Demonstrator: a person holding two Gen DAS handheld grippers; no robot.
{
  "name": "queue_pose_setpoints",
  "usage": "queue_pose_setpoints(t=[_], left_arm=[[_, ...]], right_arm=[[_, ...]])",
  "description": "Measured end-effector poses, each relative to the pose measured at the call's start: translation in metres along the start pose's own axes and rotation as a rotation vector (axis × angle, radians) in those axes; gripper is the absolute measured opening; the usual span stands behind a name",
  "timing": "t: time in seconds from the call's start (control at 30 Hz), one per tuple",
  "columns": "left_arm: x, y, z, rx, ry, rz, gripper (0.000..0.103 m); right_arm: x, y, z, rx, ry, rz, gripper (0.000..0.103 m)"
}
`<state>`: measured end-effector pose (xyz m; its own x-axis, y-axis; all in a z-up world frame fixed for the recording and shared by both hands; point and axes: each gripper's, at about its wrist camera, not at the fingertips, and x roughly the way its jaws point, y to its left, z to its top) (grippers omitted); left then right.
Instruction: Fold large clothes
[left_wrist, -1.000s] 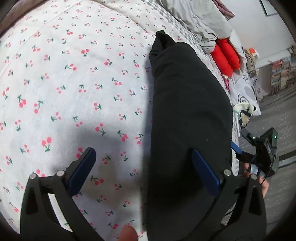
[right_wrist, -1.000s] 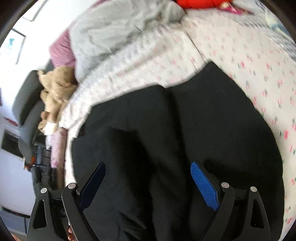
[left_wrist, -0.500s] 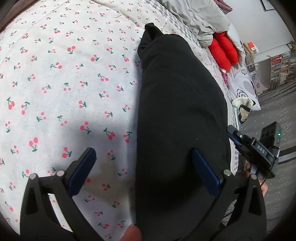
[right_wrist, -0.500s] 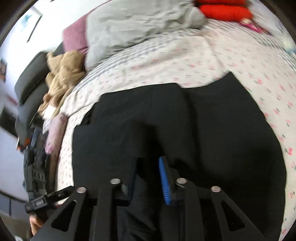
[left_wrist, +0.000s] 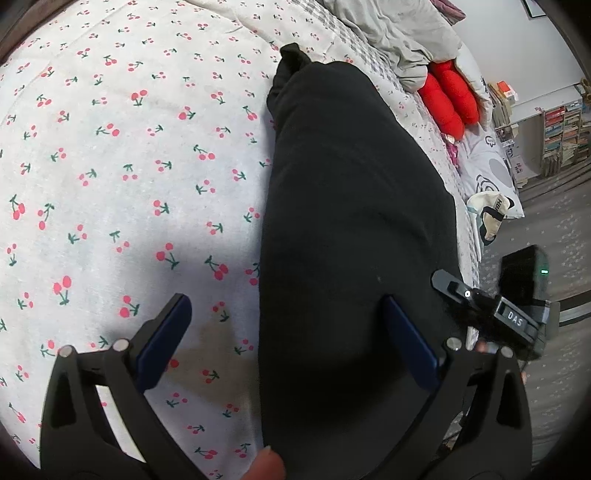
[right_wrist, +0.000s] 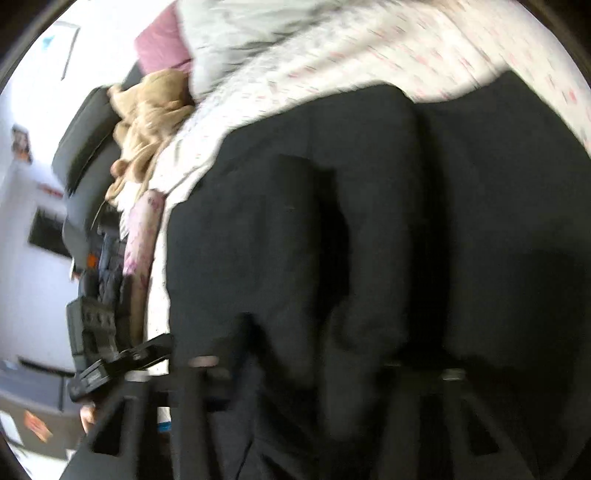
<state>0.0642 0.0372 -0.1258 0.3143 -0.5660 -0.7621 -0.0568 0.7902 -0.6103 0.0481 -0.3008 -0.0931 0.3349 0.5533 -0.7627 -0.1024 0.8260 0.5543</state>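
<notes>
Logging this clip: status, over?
Left gripper open over black garment edge. Right gripper jaws just closing, buried in dark cloth; grip unclear. Nothing in the way.

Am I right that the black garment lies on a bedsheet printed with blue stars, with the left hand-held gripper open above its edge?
Not quite: the bedsheet is printed with red cherries, not blue stars, as the left wrist view shows. The black garment does lie on it, with the left hand-held gripper open above its edge.

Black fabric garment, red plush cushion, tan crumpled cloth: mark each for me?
black fabric garment (left_wrist: 351, 206): left wrist view, middle of its folded length.
red plush cushion (left_wrist: 448, 101): left wrist view, centre of it.
tan crumpled cloth (right_wrist: 147, 118): right wrist view, middle of the heap.
</notes>
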Motion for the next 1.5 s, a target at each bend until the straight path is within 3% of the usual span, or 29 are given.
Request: queue_pose_setpoints(t=[0.07,0.33,0.5,0.7,0.77,0.83,0.87,0.9,0.93,0.97,1.03,1.07,1.2,1.33,1.4,1.43,1.47,1.5], left_arm=[[-0.001,-0.003,0.001,0.013,-0.014,0.010,0.102],[-0.014,-0.031,-0.005,0.096,-0.081,-0.046,0.102],[-0.009,-0.061,-0.015,0.175,-0.112,-0.079,0.102],[0.016,-0.090,-0.027,0.247,-0.078,-0.098,0.102],[0.023,-0.096,-0.031,0.263,-0.065,-0.099,0.102],[0.031,-0.101,-0.032,0.270,-0.057,-0.091,0.102],[0.035,-0.103,-0.033,0.268,-0.051,-0.093,0.102],[0.038,-0.103,-0.033,0.262,-0.045,-0.099,0.102],[0.040,-0.102,-0.032,0.251,-0.039,-0.118,0.102],[0.043,-0.101,-0.030,0.233,-0.029,-0.138,0.102],[0.049,-0.100,-0.028,0.211,-0.013,-0.168,0.102],[0.053,-0.099,-0.027,0.198,-0.009,-0.179,0.102],[0.065,-0.090,-0.024,0.127,-0.010,-0.223,0.102],[0.073,-0.082,-0.021,0.066,-0.018,-0.244,0.102],[0.074,-0.081,-0.020,0.054,-0.026,-0.230,0.095],[0.072,-0.085,-0.019,0.067,-0.029,-0.203,0.092],[0.070,-0.089,-0.019,0.083,-0.029,-0.183,0.084],[0.066,-0.093,-0.018,0.103,-0.030,-0.167,0.078]], right_arm=[[-0.012,0.018,-0.003,-0.061,-0.043,-0.021,0.020],[-0.083,0.038,-0.005,-0.139,-0.216,0.036,0.017],[-0.127,-0.004,-0.013,-0.085,-0.291,0.030,0.017],[-0.148,-0.075,-0.016,0.044,-0.311,-0.017,0.020],[-0.145,-0.104,-0.015,0.109,-0.305,-0.078,0.029],[-0.139,-0.136,-0.017,0.202,-0.301,-0.257,0.036],[-0.140,-0.148,-0.018,0.234,-0.287,-0.290,0.037],[-0.139,-0.162,-0.021,0.291,-0.260,-0.240,0.037],[-0.141,-0.172,-0.025,0.337,-0.255,-0.136,0.040],[-0.145,-0.179,-0.029,0.374,-0.257,-0.036,0.058],[-0.152,-0.184,-0.035,0.408,-0.282,0.033,0.087],[-0.154,-0.184,-0.036,0.407,-0.300,0.049,0.089],[-0.135,-0.187,-0.035,0.415,-0.227,0.137,0.088],[-0.095,-0.157,-0.026,0.298,-0.127,0.031,0.087],[-0.085,-0.149,-0.022,0.284,-0.118,-0.013,0.077],[-0.084,-0.146,-0.021,0.281,-0.123,-0.021,0.067],[-0.087,-0.141,-0.020,0.274,-0.139,-0.020,0.057],[-0.089,-0.135,-0.020,0.258,-0.151,-0.028,0.054]])
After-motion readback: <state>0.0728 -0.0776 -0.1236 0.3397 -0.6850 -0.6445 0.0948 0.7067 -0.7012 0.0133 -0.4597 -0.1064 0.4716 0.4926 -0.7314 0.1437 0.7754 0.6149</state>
